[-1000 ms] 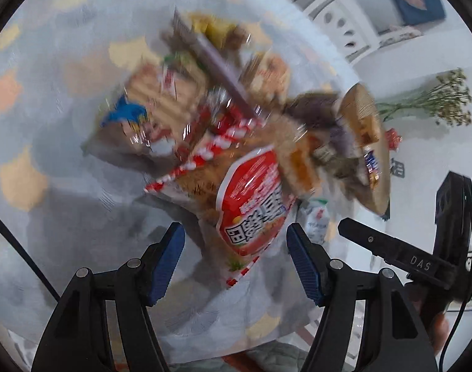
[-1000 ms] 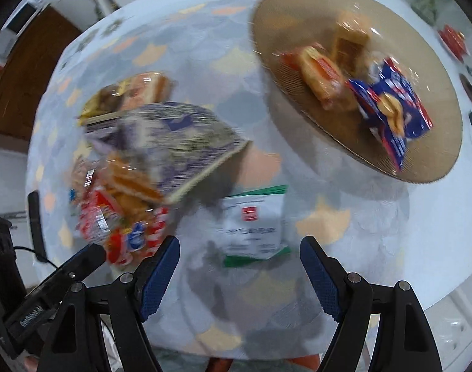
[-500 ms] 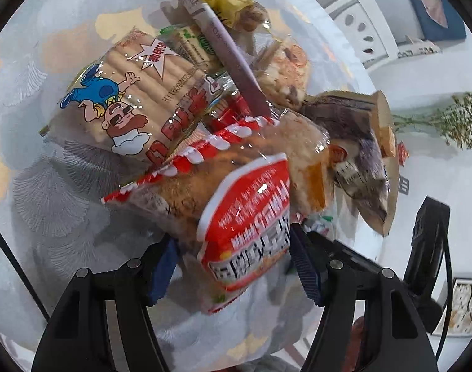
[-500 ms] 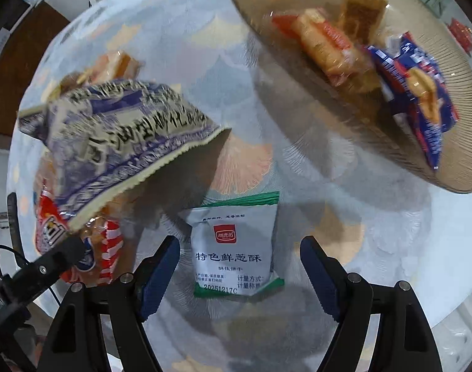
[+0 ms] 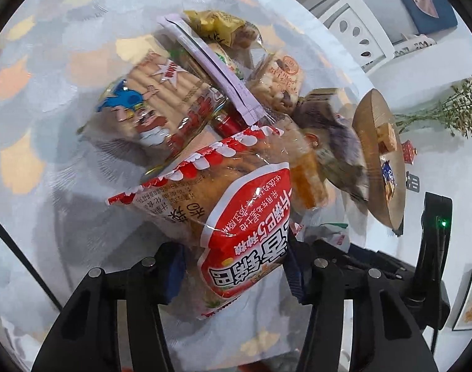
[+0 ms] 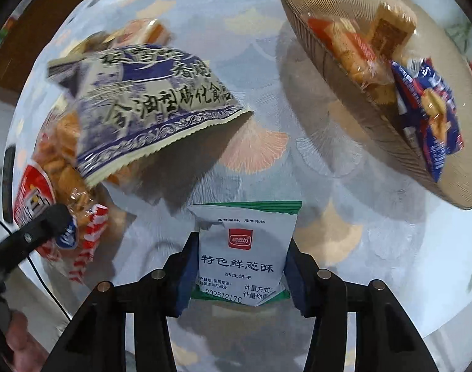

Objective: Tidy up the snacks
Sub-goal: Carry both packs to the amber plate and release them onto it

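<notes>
Right gripper (image 6: 240,266): fingers closing on the white-green biscuit packet (image 6: 243,248), flat on the table (image 6: 313,186) just below the tan plate (image 6: 313,46).
Left gripper (image 5: 234,274): fingers closing on the red snack bag (image 5: 236,217).
Handling: both light, crinkly, crushable; I'd pinch the edges gently.
Views: only the right shows the plate's contents; only the left shows the full pile.

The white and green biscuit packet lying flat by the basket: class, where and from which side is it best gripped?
Grip the white and green biscuit packet across its two long side edges, coming from straight above: it lies flat on the tablecloth, apart from the other snacks. The right gripper is closing on it just so.
</notes>
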A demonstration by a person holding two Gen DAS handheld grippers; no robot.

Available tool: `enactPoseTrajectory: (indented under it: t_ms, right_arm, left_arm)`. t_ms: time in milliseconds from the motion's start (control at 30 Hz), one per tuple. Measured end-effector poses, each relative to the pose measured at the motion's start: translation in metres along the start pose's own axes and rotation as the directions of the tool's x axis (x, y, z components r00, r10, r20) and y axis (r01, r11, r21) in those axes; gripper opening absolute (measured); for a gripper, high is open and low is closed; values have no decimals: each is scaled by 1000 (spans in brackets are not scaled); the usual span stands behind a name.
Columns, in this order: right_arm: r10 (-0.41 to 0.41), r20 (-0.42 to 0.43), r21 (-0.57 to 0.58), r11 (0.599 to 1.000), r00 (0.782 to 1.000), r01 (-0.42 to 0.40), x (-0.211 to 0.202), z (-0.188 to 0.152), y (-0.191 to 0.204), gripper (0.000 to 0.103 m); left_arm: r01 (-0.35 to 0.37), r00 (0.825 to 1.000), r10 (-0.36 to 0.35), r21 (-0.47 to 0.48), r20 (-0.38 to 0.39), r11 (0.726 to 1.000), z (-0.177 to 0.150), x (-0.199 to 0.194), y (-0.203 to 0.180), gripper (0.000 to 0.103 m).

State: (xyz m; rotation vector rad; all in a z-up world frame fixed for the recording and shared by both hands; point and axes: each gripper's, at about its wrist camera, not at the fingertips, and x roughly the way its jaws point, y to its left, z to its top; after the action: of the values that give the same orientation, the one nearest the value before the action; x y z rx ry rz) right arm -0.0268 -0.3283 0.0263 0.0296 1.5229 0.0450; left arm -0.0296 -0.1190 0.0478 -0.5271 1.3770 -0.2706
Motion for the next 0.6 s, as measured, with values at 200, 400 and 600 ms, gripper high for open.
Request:
enactPoseTrajectory:
  t_ms: [200,400,600]
  right_arm:
    - [9,33,-34,999,999,-7,-15,-5,-3,49]
    - [27,91,-62,998,995,-22,-42,1,-2,49]
    - [-8,188,-72,997,982,22,-65,7,-12,49]
  left_arm:
    - [-7,1000,7,-17,10,1000,-6,-13,2,51]
    - [-33,999,32,7,40,999,-4,-28,-5,51]
    - [-61,995,48,156,84,986,5,-44,-38,51]
